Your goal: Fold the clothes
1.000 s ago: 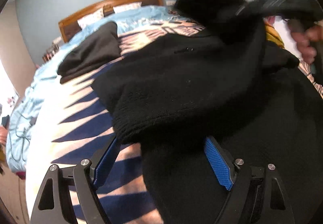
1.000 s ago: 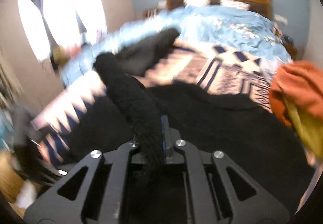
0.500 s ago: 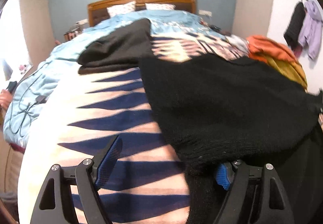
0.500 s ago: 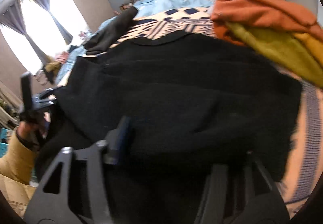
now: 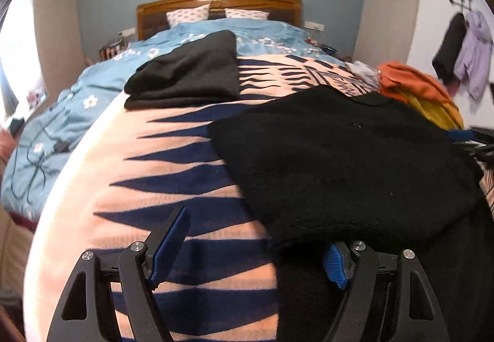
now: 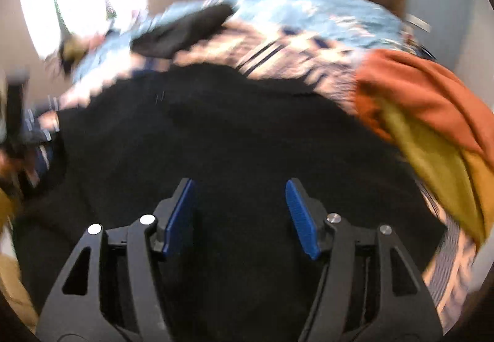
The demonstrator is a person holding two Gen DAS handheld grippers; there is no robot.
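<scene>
Left wrist: left gripper (image 5: 256,246) is gaping wide, gripping nothing, sweater (image 5: 339,163) hem draping one finger; right gripper (image 6: 240,215) is opening empty above it, likely letting the fold settle.

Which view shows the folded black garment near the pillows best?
The left wrist view: the folded black garment is sharp, with its edges clear against the bedspread. In the right wrist view it is only a motion-blurred dark patch.

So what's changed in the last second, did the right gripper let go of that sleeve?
Yes. The right gripper, shut on a strip of the black sweater a second ago, has released it; its jaws are opening with nothing between them. That part now lies flat across the sweater. The left gripper stays open, and the folded black garment is unmoved.
</scene>
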